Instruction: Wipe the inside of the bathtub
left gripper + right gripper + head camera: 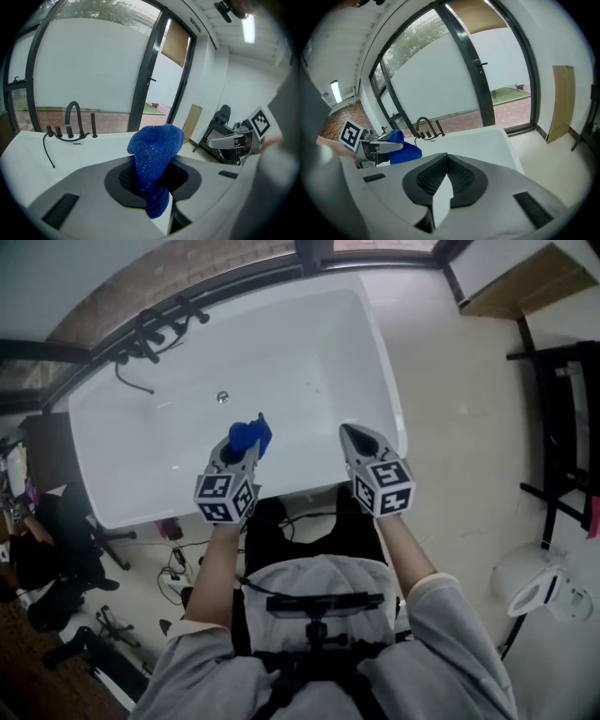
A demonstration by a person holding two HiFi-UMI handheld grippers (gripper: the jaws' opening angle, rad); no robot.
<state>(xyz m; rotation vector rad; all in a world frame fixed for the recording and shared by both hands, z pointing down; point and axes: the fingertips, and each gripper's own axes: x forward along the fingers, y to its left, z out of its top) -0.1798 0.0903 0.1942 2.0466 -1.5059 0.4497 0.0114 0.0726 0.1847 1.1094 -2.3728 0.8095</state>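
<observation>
Bathtub (pixel 281 343), white and with nothing in it, lies ahead of and below both grippers. Its long axis runs crosswise to the way they point, so the near long rim passes just under them and the basin opens beyond their tips. The drain (pixel 222 397) sits on the basin floor ahead of the left gripper (pixel 242 450) and slightly to its left. The black faucet (pixel 155 329) stands on the far rim, farther ahead and farther left.

The left gripper is clenched on a blue cloth (pixel 251 434). In the left gripper view the cloth (pixel 154 150) is pinched low between the jaws and rises past the tips in a rounded, folded wad, with its long axis roughly in line with the jaws, pointing forward toward the far rim. It hangs in the air and touches no part of the tub.

The right gripper (pixel 352 435) is level with the left, to its right and well apart from it. Its jaws are pressed together on nothing, as the right gripper view shows (pixel 446 172). That view also takes in the cloth (pixel 404 150) off to the right gripper's left.

The wiping looks not yet begun. The left gripper carries the cloth and is the nearer one to the drain, so the coming move probably falls to it: tip forward and down until the wad meets the inner wall ahead, then stroke along the tub's length, to its left and right.
</observation>
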